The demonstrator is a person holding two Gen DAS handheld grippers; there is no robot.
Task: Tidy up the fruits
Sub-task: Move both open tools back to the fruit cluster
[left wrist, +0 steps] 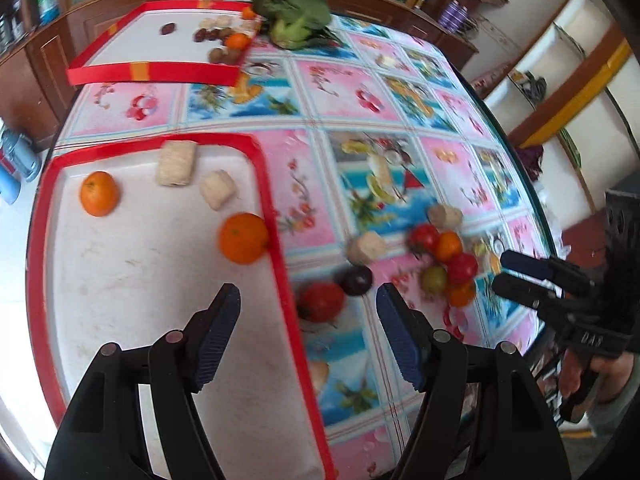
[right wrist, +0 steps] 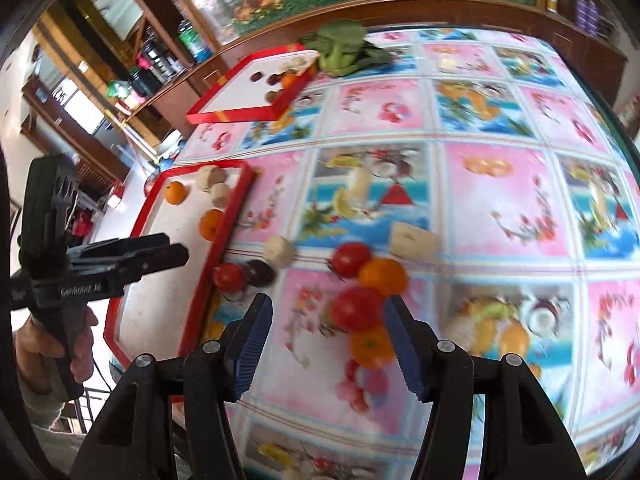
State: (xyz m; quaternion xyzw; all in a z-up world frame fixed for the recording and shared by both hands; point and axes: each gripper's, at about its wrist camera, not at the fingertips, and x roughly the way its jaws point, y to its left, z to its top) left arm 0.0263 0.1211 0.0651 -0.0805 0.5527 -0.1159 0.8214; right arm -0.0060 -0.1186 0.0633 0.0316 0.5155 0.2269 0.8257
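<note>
My left gripper (left wrist: 309, 314) is open and empty above the right rim of the near red-rimmed tray (left wrist: 132, 280). In that tray lie two oranges (left wrist: 243, 238) (left wrist: 99, 193) and two beige blocks (left wrist: 176, 163). A red tomato (left wrist: 322, 302) and a dark plum (left wrist: 356, 280) lie on the cloth just past the rim. My right gripper (right wrist: 329, 322) is open and holds nothing; it hangs over a cluster of tomatoes and oranges (right wrist: 356, 308) on the table. The right gripper (left wrist: 502, 270) also shows at the right of the left wrist view, and the left gripper (right wrist: 176, 249) at the left of the right wrist view.
A second red tray (left wrist: 120, 68) with small dark fruits and an orange sits at the table's far left. A green leafy vegetable (left wrist: 296, 20) lies beside it. Loose beige blocks (right wrist: 412, 242) (right wrist: 280, 251) rest on the patterned tablecloth. A wooden cabinet (right wrist: 440, 12) stands behind the round table.
</note>
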